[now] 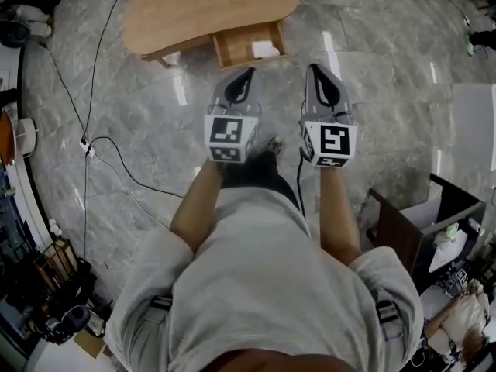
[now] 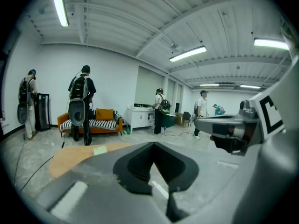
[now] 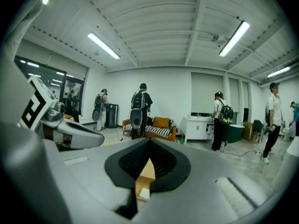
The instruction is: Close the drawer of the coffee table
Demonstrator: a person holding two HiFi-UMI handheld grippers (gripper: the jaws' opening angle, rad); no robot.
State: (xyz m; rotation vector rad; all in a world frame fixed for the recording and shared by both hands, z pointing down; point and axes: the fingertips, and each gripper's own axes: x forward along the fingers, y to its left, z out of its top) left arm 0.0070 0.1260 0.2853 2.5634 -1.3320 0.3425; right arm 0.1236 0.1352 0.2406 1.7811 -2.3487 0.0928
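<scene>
- A shallow light-wood drawer stands pulled out from the front of the kidney-shaped wooden surface, with a white object lying inside it.
- The grey left gripper and grey right gripper hover side by side just short of the drawer, jaws pressed together and empty.

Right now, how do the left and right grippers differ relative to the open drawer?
In the head view, the left gripper lines up with the front of the open drawer; the right gripper sits off its right corner, over floor. The left gripper's cube pattern differs from the right gripper's. Both are shut, empty, and short of the drawer.
</scene>
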